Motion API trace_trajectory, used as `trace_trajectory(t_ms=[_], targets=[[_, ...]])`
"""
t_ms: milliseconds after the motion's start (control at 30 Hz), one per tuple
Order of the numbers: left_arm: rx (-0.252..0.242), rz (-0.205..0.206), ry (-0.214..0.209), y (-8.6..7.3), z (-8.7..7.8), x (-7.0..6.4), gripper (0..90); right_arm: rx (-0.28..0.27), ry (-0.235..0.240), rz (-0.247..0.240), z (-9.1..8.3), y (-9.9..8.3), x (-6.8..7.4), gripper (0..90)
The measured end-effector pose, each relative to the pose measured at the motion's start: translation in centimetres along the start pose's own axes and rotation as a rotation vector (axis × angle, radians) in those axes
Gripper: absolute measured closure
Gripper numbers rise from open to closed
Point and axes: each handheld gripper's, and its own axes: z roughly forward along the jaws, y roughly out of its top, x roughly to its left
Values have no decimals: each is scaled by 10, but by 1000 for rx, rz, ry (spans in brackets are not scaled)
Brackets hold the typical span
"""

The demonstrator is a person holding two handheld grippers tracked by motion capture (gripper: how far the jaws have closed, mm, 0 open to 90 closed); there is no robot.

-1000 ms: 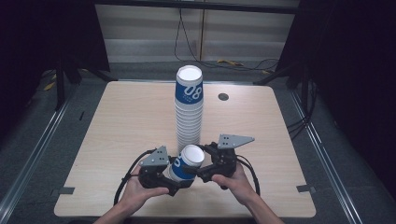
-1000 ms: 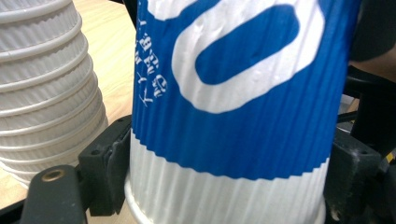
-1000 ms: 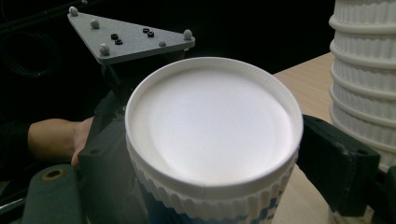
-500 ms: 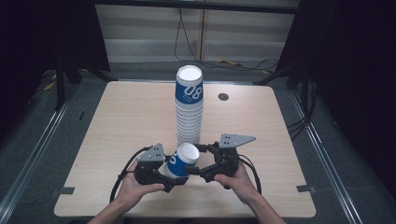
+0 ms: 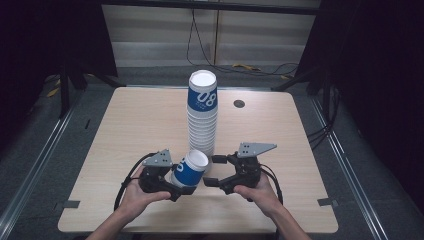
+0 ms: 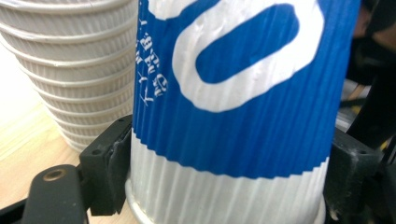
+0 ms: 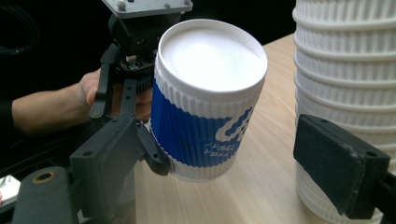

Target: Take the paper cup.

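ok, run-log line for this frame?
left tongs: shut on blue cup, lifted, tilted | right tongs: open, beside cup stack | table: stack upright

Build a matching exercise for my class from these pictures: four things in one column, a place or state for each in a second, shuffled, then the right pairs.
Things
1. single cup
2. cup stack
3. right gripper
4. round hole

Places or states
A. open, jaws apart, nothing between them
B. upright at the table's middle
C. tilted, clamped in the left gripper
D. in the tabletop, toward the far edge, right of the stack

Pairs: 1-C, 2-B, 3-A, 4-D
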Motion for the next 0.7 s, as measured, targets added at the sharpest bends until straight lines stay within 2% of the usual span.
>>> trace_trajectory(t_ms=[167, 300, 467, 567, 633, 700], targets=[[32, 23, 20, -1, 1, 0, 183, 47, 0, -2, -2, -2, -3, 143], [62, 24, 29, -2, 4, 1, 184, 81, 5, 9, -2, -4, -7, 154], [127, 35, 51, -4, 10, 4, 181, 139, -5, -5, 1, -5, -7, 152], [159, 41, 51, -5, 12, 3, 182, 170, -34, -22, 3, -6, -6, 140], [169, 43, 53, -5, 14, 2, 183, 182, -34, -19, 3, -6, -6, 142], [172, 47, 36, -5, 14, 2, 183, 204, -47, -31, 4, -6, -6, 142]])
